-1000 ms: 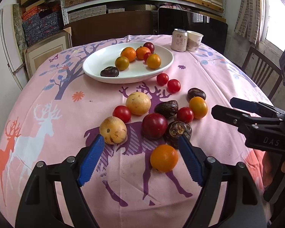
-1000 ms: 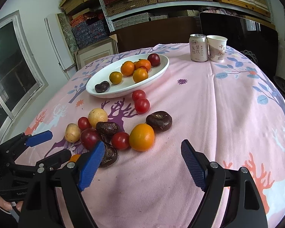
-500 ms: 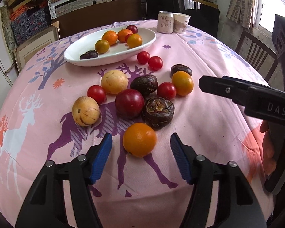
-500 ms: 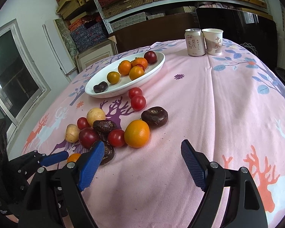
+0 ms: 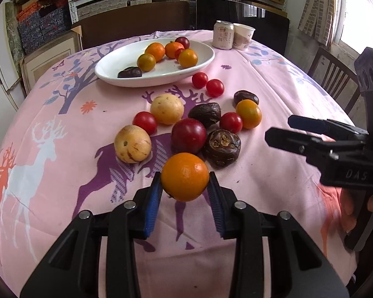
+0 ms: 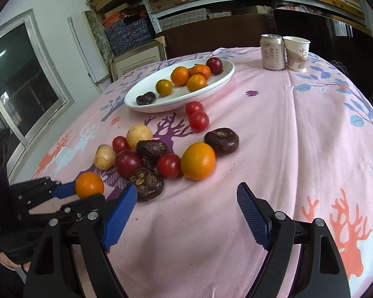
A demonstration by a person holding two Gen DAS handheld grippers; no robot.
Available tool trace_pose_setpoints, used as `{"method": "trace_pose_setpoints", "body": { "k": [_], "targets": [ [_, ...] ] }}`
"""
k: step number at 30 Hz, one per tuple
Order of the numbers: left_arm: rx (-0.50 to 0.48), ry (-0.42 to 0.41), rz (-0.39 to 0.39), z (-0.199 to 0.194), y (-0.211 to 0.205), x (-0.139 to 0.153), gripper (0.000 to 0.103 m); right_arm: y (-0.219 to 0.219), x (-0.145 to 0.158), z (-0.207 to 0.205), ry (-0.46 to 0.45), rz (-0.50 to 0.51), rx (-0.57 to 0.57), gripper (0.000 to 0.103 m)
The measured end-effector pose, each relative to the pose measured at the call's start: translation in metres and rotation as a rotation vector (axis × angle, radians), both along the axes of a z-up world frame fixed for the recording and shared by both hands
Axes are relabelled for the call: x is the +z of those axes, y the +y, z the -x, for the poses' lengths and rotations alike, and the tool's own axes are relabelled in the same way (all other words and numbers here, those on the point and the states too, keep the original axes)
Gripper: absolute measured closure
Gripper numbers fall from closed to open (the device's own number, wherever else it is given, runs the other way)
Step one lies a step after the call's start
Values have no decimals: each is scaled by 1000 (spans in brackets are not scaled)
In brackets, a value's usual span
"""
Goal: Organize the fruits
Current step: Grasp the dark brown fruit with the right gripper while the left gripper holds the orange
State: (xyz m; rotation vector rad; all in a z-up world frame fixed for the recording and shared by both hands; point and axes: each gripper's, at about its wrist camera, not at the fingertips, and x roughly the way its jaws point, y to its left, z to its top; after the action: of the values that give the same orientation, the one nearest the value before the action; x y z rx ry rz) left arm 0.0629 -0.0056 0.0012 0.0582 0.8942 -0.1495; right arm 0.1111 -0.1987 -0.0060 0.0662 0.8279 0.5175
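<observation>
Six fruits are held in the far plate [image 5: 206,57]; an orange [image 5: 184,176] is clamped by the left gripper [image 5: 184,191], about a dozen fruits are left near, and the right gripper [image 6: 187,202] is held open, empty.

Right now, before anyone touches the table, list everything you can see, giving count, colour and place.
tablecloth: one, pink, deer prints
plate: one, white, far centre
plate fruit: four orange, one dark red, one dark brown, one small red half hidden
tomatoes: four, red, loose on cloth
yellow fruits: two, pale yellow, pile's left
plum: one, dark red, pile centre
wrinkled fruits: three, dark brown, in pile
loose orange: one, pile's right
can: one, white, far edge
paper cup: one, white, beside can
left claw: blue pads, shut on held orange
right claw: open, over cloth
</observation>
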Motion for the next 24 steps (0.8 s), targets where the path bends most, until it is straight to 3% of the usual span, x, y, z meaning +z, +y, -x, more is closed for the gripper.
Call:
{"method": "trace_pose_setpoints", "body": {
  "k": [5, 11, 14, 15, 16, 24],
  "targets": [
    [32, -11, 10, 0, 21, 5, 67, 38, -3, 10, -8, 125, 96, 21],
    [39, -10, 9, -1, 34, 8, 67, 78, -13, -6, 45, 219, 125, 31],
    [42, -17, 7, -1, 39, 12, 67, 92, -19, -14, 58, 262, 109, 41],
    [43, -20, 5, -1, 40, 13, 67, 95, -19, -14, 46, 281, 107, 53],
    [45, -22, 3, -1, 42, 14, 67, 96, -19, -14, 27, 310, 94, 58],
    [54, -37, -20, -8, 45, 21, 67, 90, -18, -10, 31, 315, 74, 58]
  ]
}}
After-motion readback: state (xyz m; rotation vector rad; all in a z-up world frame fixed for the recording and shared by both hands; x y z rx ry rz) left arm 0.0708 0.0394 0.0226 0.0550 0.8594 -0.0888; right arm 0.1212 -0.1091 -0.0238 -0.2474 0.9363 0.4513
